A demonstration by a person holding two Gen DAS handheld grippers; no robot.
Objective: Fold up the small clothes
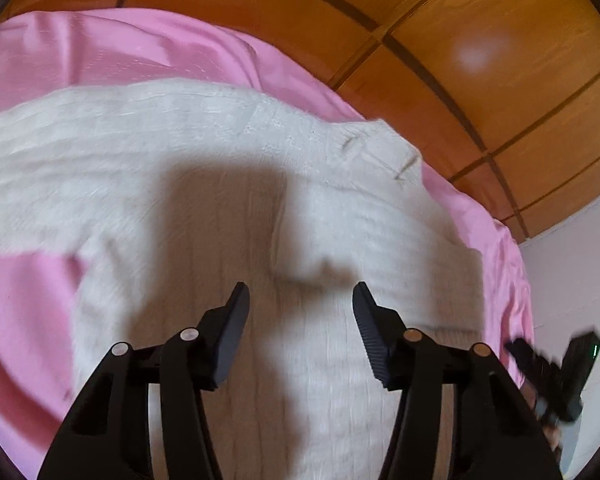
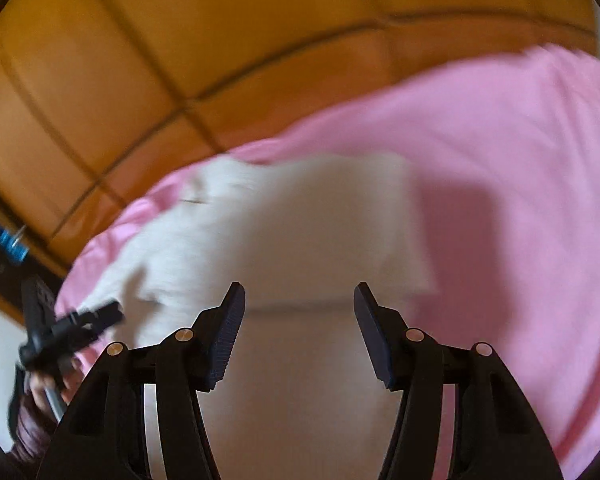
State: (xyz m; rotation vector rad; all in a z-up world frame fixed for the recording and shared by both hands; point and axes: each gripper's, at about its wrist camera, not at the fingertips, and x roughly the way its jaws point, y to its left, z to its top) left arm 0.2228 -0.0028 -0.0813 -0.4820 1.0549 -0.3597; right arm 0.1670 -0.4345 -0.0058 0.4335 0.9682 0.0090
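A white knitted garment (image 1: 220, 184) lies spread on a pink sheet (image 1: 100, 48). My left gripper (image 1: 300, 300) is open and empty, hovering over the garment's middle. The right gripper shows at the right edge of the left wrist view (image 1: 548, 372). In the right wrist view the white garment (image 2: 300, 232) is blurred, lying on the pink sheet (image 2: 500, 160). My right gripper (image 2: 300, 300) is open and empty above the garment's near part. The left gripper (image 2: 68, 332) shows at the lower left, held by a hand.
A wooden panelled wall (image 1: 440, 32) stands behind the sheet; it also shows in the right wrist view (image 2: 140, 60). A white wall (image 1: 580, 280) is at the right. A dark object with blue markings (image 2: 8, 244) sits at the left edge.
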